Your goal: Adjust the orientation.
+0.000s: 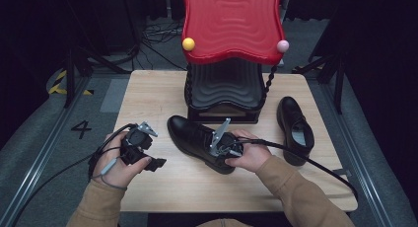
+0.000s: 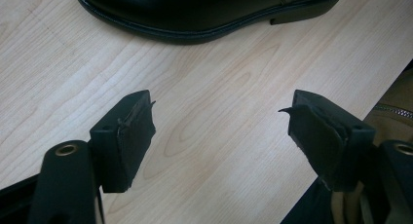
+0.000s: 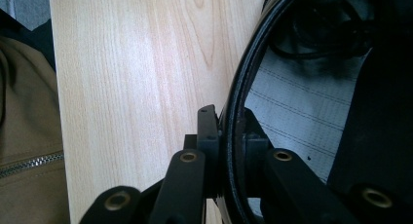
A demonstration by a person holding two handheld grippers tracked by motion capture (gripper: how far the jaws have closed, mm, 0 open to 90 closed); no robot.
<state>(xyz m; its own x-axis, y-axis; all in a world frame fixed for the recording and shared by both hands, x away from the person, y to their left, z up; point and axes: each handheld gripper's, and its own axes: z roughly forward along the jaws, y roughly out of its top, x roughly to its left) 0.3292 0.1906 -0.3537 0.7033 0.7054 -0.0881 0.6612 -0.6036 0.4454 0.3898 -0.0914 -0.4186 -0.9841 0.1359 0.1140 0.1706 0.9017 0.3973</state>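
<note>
I see two glossy black shoes: the near shoe (image 1: 197, 140) and the far shoe (image 1: 295, 128), whose lining is pale grey. The table (image 1: 148, 98) is light wood with wavy grain. My left claw (image 2: 219, 131) and right claw (image 3: 226, 136) are matte black with brass-coloured rivets. The rack's top (image 1: 231, 24) is bright red and rippled, with a yellow ball (image 1: 188, 44) and a pink ball (image 1: 282, 46). The sleeves (image 1: 296, 192) are tan.

A red wavy-topped stand (image 1: 230, 24) with a yellow ball (image 1: 188, 44) and a pink ball (image 1: 282, 46) sits at the bench's (image 1: 148, 98) far edge.
</note>
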